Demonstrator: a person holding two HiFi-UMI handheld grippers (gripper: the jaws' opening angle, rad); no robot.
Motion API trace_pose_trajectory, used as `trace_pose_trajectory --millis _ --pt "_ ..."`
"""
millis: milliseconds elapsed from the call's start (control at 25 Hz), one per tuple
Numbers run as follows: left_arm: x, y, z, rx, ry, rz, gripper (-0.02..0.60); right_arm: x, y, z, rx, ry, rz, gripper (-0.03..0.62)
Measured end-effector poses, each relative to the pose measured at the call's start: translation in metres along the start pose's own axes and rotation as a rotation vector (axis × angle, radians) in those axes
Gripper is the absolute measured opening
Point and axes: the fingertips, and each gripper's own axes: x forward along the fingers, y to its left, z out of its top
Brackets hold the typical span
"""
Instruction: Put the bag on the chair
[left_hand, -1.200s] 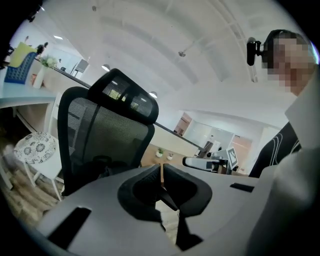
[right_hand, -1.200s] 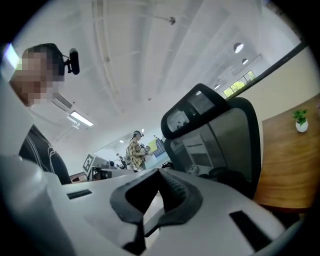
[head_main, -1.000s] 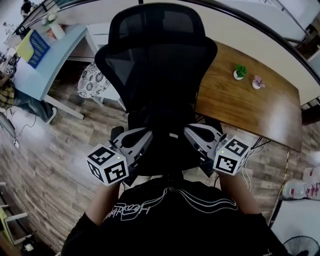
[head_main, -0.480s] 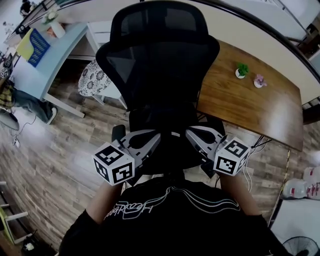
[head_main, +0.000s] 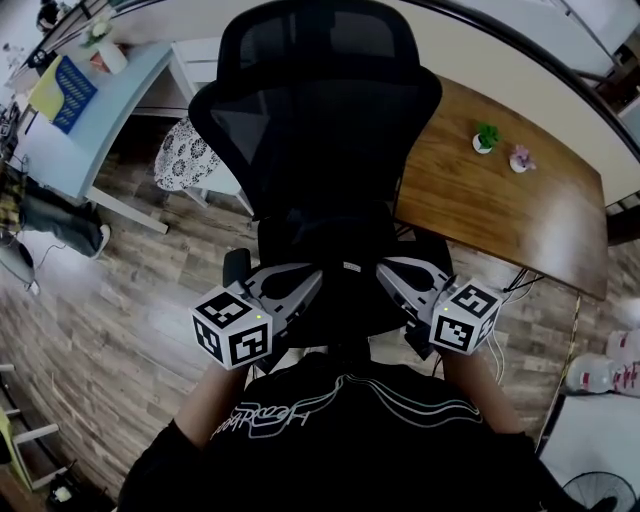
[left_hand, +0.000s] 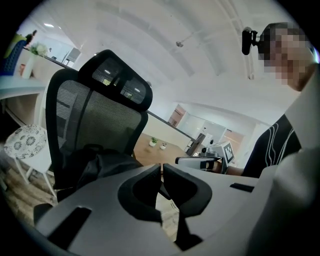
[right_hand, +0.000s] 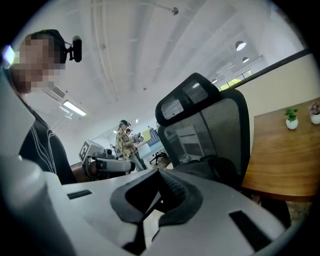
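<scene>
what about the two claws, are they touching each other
Apart. The head view shows the left claw and the right claw pointing forward side by side, with a plain dark gap between their tips.

Bright, even light falls from white ceiling strip lamps (right_hand: 75, 108). Fisheye bending curves the walls, and the corners of each picture go black. The glossy brown wooden desk (head_main: 500, 210) shows a soft sheen. The black mesh office chair (head_main: 315, 130) and the black fabric bag (left_hand: 102, 167) lose detail in shadow.
</scene>
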Motion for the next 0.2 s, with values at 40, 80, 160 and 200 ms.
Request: trace_pose_trajectory --millis 40,80,160,200 --pt "0.0014 0.0006 -0.0005 -0.002 0.003 -0.001 0.040 0.0003 -0.0009 0.0000 0.001 -0.001 0.001 -0.006" --pt "0.0030 0.0014 -0.0010 -0.004 0.006 0.000 0.040 0.0006 -0.0019 0.0000 0.003 -0.002 0.003 -0.006" --pt "0.0060 0.0035 -0.0018 -0.010 0.013 0.002 0.040 0.0014 -0.0037 -0.0003 0.009 -0.004 0.005 -0.006" --pt "0.0075 0.0047 -0.0022 -0.013 0.016 0.004 0.038 0.0019 -0.0046 -0.0005 0.012 -0.004 0.007 -0.006"
